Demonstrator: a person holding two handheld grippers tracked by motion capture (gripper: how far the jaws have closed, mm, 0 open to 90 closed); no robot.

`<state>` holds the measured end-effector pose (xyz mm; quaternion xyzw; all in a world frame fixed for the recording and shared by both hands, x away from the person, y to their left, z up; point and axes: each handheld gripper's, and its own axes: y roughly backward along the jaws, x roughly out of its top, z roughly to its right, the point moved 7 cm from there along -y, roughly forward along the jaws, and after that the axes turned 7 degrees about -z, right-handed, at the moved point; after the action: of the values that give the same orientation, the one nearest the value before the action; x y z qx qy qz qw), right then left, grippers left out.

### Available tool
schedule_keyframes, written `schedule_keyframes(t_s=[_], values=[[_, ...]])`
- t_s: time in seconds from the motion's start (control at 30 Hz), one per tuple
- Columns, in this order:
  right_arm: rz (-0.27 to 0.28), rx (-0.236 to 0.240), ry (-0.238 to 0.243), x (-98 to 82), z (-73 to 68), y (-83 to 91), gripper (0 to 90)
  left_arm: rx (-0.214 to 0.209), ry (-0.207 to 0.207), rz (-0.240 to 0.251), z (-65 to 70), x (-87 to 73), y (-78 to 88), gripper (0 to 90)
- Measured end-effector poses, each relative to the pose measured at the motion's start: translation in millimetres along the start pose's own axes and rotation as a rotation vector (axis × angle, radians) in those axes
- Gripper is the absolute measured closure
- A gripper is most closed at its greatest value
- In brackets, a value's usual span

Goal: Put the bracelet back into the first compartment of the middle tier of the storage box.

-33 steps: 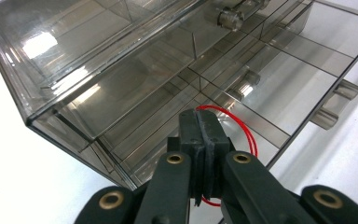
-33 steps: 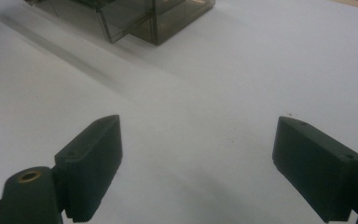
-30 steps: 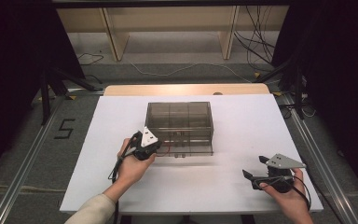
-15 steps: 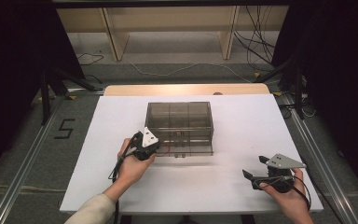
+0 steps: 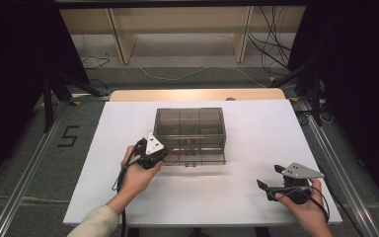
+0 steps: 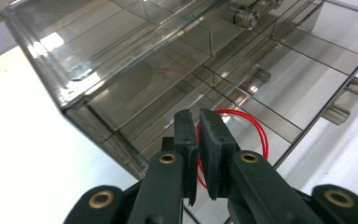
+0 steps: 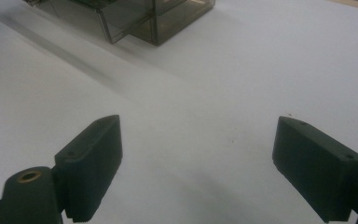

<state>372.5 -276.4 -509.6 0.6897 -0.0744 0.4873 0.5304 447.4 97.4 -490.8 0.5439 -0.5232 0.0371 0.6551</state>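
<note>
Left gripper view places the left gripper (image 6: 199,140) directly at the near face of the smoked clear organizer box (image 6: 168,70), jaws nearly together with a thin red loop (image 6: 256,128) running between them. The loop appears pinched, though whether the pads truly bear on it cannot be told. It looks like fine red wire or elastic, curved in a ring, and lies against the box's lower front tray area, just ahead of and slightly right of the jaw tips.

High view shows the box (image 5: 190,133) standing at the middle of the white table (image 5: 256,123), long axis across the table, divided into compartments. The left gripper (image 5: 159,157) sits at its front left corner, touching or just beside it; the red loop (image 5: 173,159) shows there as a faint red line.

The right gripper (image 5: 271,181) rests well apart, near the table's front right, jaws wide apart and holding nothing. The left hand (image 5: 135,175) is clearly the nearer one, so any next move on the loop likely falls to it.
</note>
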Motion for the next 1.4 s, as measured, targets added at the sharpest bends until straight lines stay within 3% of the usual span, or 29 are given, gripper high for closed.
schedule_keyframes(t_s=[0.43, 0.6, 0.7, 0.83, 1.17, 1.4], values=[[0.002, 0.000, 0.001, 0.2, 0.1, 0.1, 16.7, -0.016, 0.019, 0.026, -6.1, -5.1, 16.0, 81.3], [0.002, 0.000, 0.001, 0.3, 0.2, 0.0, 16.7, -0.024, 0.019, 0.046, -7.2, -5.4, 20.0, 75.6], [0.003, 0.000, 0.000, 0.3, -0.1, -0.2, 16.7, -0.029, 0.018, 0.052, -6.4, -5.0, 20.5, 69.6], [0.003, -0.001, 0.000, 0.3, 0.3, 0.0, 16.7, -0.027, -0.019, 0.076, -3.5, -3.1, 21.7, 56.1], [0.005, 0.004, 0.001, 0.4, -0.4, -0.2, 16.7, -0.070, 0.061, 0.129, 1.8, -2.3, 37.6, 23.4], [-0.002, 0.000, -0.006, 0.2, -1.2, -0.1, 16.7, -0.098, 0.048, 0.137, 8.7, -16.6, 49.0, 21.0]])
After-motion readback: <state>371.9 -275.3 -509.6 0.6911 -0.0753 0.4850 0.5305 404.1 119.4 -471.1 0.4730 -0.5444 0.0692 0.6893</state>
